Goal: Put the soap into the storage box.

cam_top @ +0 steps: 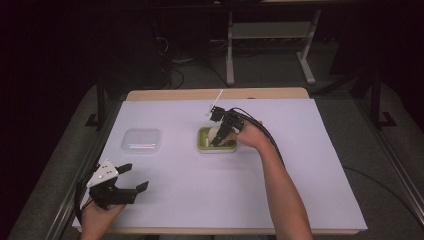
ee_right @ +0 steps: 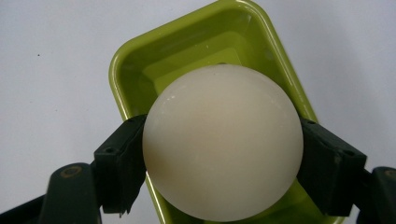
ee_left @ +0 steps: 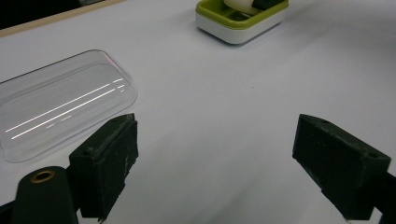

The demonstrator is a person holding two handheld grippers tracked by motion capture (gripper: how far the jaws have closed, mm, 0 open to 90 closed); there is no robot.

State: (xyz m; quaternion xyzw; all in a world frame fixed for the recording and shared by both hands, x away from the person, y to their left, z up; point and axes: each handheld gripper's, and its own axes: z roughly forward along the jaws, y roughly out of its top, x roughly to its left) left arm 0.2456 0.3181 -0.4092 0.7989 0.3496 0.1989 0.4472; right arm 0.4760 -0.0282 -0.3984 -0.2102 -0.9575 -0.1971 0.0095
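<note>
Left tool (cam_top: 131, 178) rested released at the table's near-left corner; right tool (ee_right: 224, 149) grasped white ball (ee_right: 223, 142) over green tray (ee_right: 135, 60), placement or removal undetermined.

A sheet (cam_top: 300, 165) covers the table (cam_top: 215, 93), leaving its far edge bare. The tray (cam_top: 202, 142) sits near the sheet's middle, toward the far edge. The lid (cam_top: 141, 140) lies left of the tray, well apart from it. The ball (ee_right: 223, 140) sits over the tray, between the right gripper's (cam_top: 218, 141) jaws. The left gripper (cam_top: 136, 177) is over the near left corner.
</note>
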